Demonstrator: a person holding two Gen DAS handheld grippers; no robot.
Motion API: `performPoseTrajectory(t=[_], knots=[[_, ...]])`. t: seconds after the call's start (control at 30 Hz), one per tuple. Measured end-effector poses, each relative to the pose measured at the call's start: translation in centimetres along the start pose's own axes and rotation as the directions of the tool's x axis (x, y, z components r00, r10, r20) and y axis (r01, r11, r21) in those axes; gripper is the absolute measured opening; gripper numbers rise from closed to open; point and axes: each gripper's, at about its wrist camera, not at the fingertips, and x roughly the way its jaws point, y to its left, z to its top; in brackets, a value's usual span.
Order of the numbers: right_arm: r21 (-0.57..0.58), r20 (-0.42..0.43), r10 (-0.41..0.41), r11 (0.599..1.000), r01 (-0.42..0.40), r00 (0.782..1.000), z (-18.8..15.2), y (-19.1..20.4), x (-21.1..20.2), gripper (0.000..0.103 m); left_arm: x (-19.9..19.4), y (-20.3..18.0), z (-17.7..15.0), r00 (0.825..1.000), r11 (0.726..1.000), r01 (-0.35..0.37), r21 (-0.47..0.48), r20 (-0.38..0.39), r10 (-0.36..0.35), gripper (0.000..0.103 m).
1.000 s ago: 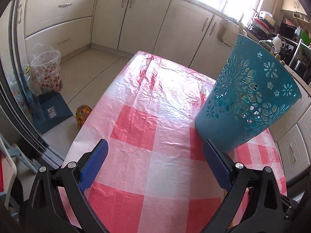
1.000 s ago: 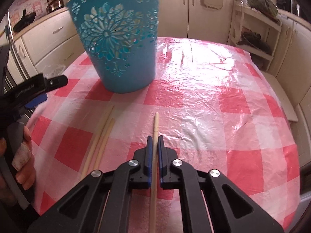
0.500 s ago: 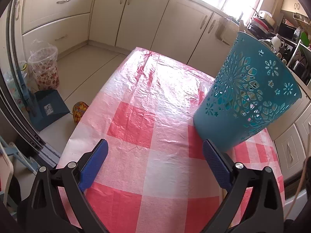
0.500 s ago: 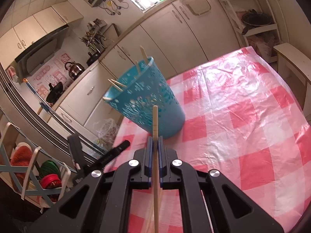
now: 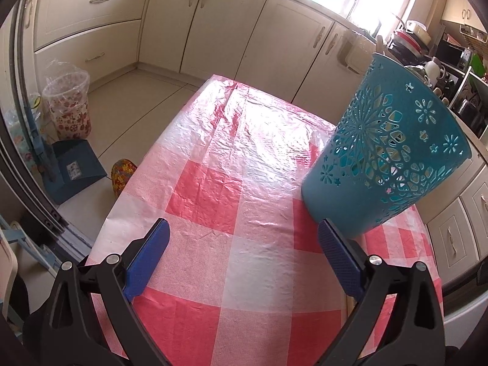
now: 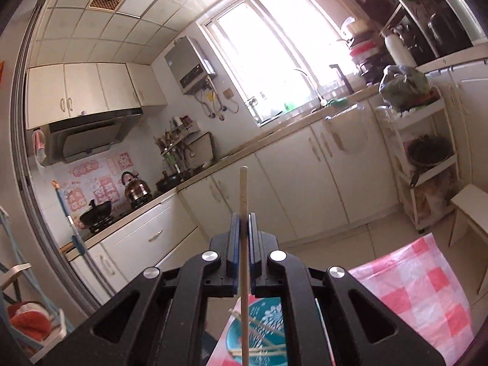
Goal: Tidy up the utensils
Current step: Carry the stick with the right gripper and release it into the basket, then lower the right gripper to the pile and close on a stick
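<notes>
My right gripper (image 6: 243, 224) is shut on a wooden chopstick (image 6: 243, 195) that stands upright, tip toward the ceiling. It hangs high above the teal cut-out basket (image 6: 268, 308), seen below between the gripper arms with several chopsticks (image 6: 259, 332) inside. In the left wrist view the same basket (image 5: 384, 164) stands on the red-and-white checked tablecloth (image 5: 244, 183), right of centre. My left gripper (image 5: 244, 244) is open and empty, low over the cloth, its right finger just in front of the basket's base.
Cream kitchen cabinets (image 5: 213, 21) run behind the table. On the floor at the left stand a patterned bin (image 5: 68, 106) and a blue dustpan (image 5: 74, 170). A white shelf rack (image 6: 424, 164) and a stool (image 6: 469, 210) stand at the right.
My right gripper has lifted the chopstick off the table and swung it up over the basket, tilting from level to pointing at the ceiling. The left gripper has barely shifted.
</notes>
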Motion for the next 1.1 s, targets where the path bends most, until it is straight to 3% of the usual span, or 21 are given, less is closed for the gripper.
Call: performPoseTrajectory(t=[0.13, 0.3, 0.5, 0.77, 1.0, 1.1], knots=[[-0.084, 0.052, -0.143, 0.985, 0.148, 0.988, -2.4, 0.1, 3.1, 0.006, -0.1, 0.1, 0.0, 1.0, 1.0, 0.007, -0.003, 0.003, -0.007, 0.094], [-0.159, -0.01, -0.22, 0.963, 0.216, 0.975, -6.4, -0.8, 4.9, 0.006, 0.0, 0.0, 0.0, 1.0, 1.0, 0.013, 0.0, 0.006, -0.013, 0.093], [-0.184, -0.08, -0.222, 0.961, 0.204, 0.972, -8.3, -1.5, 4.2, 0.006, -0.1, -0.1, 0.0, 1.0, 1.0, 0.009, 0.0, 0.006, -0.009, 0.093], [-0.184, -0.096, -0.208, 0.965, 0.188, 0.973, -8.1, -1.6, 1.9, 0.011, 0.0, -0.2, 0.0, 1.0, 1.0, -0.003, 0.0, 0.004, 0.003, 0.093], [-0.177, -0.067, -0.211, 0.964, 0.197, 0.975, -8.5, -1.5, -3.5, 0.026, 0.0, -0.2, 0.1, 1.0, 1.0, -0.006, 0.001, 0.002, 0.006, 0.094], [-0.2, -0.157, -0.242, 0.957, 0.209, 0.957, -11.2, -1.9, -5.4, 0.027, 0.0, -0.2, 0.0, 1.0, 1.0, -0.006, 0.001, 0.002, 0.006, 0.093]])
